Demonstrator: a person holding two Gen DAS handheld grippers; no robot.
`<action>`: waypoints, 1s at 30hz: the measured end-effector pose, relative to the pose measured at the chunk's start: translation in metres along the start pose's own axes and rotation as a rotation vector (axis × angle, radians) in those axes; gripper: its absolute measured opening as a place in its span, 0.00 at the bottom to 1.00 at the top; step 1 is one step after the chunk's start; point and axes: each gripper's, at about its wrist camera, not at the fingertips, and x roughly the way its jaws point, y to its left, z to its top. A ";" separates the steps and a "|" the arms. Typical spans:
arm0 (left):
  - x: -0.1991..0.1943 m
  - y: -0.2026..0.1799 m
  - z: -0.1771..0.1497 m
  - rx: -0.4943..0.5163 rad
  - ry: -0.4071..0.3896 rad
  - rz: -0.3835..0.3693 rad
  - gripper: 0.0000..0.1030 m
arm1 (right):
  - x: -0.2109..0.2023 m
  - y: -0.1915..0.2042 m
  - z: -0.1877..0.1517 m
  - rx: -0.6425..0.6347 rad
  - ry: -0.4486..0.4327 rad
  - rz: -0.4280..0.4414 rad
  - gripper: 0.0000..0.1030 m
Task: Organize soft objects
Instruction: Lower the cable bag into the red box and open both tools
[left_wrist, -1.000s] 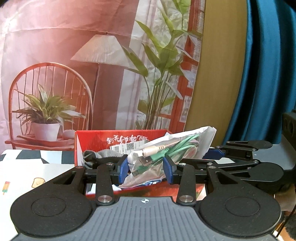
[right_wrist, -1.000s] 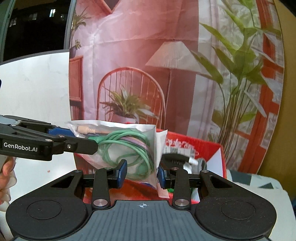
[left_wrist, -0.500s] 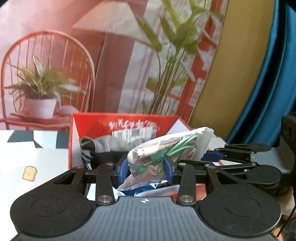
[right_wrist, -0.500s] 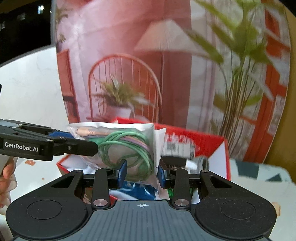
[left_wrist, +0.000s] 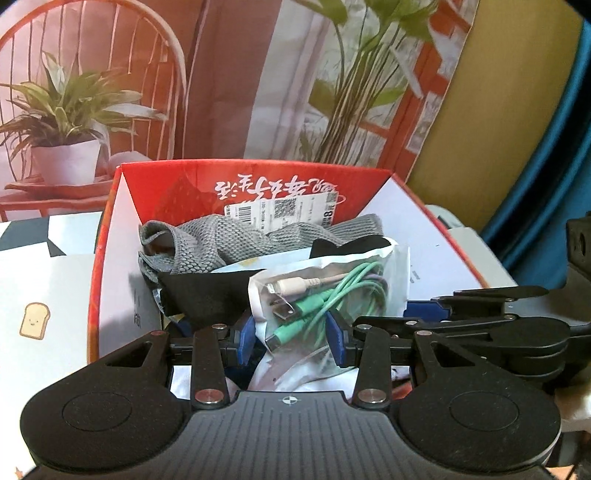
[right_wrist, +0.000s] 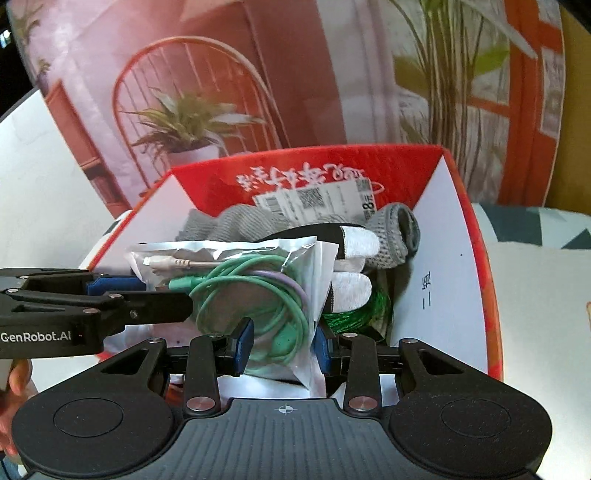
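A clear plastic bag of green and pink cables (left_wrist: 325, 291) is held by both grippers over the open red box (left_wrist: 258, 184). My left gripper (left_wrist: 291, 336) is shut on the bag's lower end. My right gripper (right_wrist: 282, 345) is shut on the same bag (right_wrist: 255, 291) from the other side. The right gripper's fingers (left_wrist: 461, 317) show at the right of the left wrist view; the left gripper's fingers (right_wrist: 110, 306) show at the left of the right wrist view. The bag hangs just inside the red box (right_wrist: 480, 280).
Inside the box lie a grey knitted glove (left_wrist: 221, 240), black fabric (left_wrist: 207, 291), white-tipped glove fingers (right_wrist: 354, 266) and green cord (right_wrist: 354, 314). A printed backdrop stands behind. A patterned tablecloth (left_wrist: 40, 295) surrounds the box.
Both grippers have carried the cable bag forward and down, from above the box's front edge to inside its opening. Both stay shut on the bag.
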 end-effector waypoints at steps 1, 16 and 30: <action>0.004 -0.002 0.000 0.012 0.010 0.009 0.42 | 0.002 -0.001 0.001 0.004 0.006 -0.003 0.31; 0.013 -0.007 -0.002 0.058 0.016 0.067 0.45 | 0.026 -0.003 0.006 0.009 0.088 -0.077 0.39; -0.024 -0.001 -0.002 0.073 -0.087 0.182 0.69 | 0.025 0.005 0.004 -0.029 0.085 -0.162 0.48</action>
